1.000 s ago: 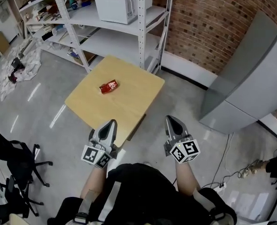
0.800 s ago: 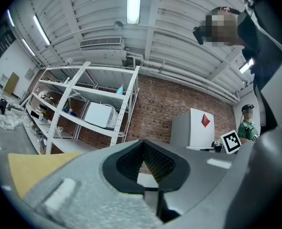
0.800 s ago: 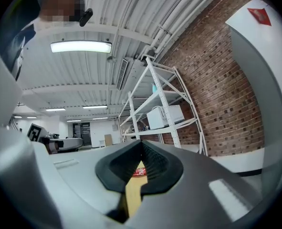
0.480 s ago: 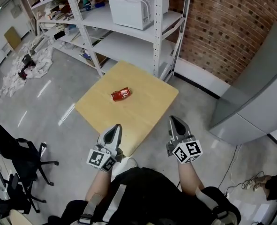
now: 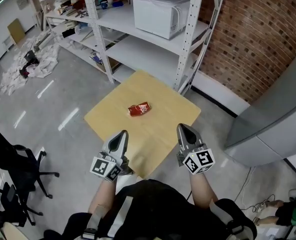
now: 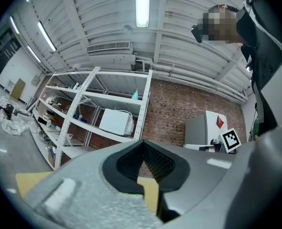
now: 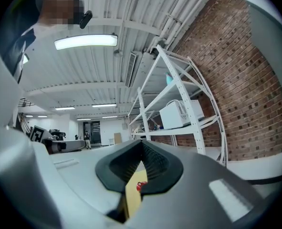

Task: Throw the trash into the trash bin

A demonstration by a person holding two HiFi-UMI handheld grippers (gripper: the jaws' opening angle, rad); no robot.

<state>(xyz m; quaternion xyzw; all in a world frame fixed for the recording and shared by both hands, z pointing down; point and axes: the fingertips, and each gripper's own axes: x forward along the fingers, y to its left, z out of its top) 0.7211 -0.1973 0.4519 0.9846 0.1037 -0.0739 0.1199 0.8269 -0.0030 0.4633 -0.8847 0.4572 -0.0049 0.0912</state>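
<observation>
A crumpled red piece of trash (image 5: 139, 109) lies near the middle of a small square wooden table (image 5: 163, 139). My left gripper (image 5: 120, 135) hovers over the table's near edge, shut and empty. My right gripper (image 5: 182, 129) is over the near right corner, also shut with nothing in it. In the right gripper view, the red trash (image 7: 141, 185) shows through the gap under the closed tips of the right gripper (image 7: 141, 149), on the table (image 7: 132, 197). The left gripper view shows the left gripper (image 6: 143, 149) closed, with only a strip of table (image 6: 150, 194) below it.
A white metal shelf rack (image 5: 188, 44) with a microwave (image 5: 160, 14) stands behind the table against a brick wall (image 5: 258, 39). A large grey box-shaped unit (image 5: 273, 129) stands at the right. Black office chairs (image 5: 15, 166) are at the left, crumpled white sheets (image 5: 30, 66) at the far left.
Both grippers have moved forward to the table's near edge. The table and the red trash now sit closer and more central in the head view.
</observation>
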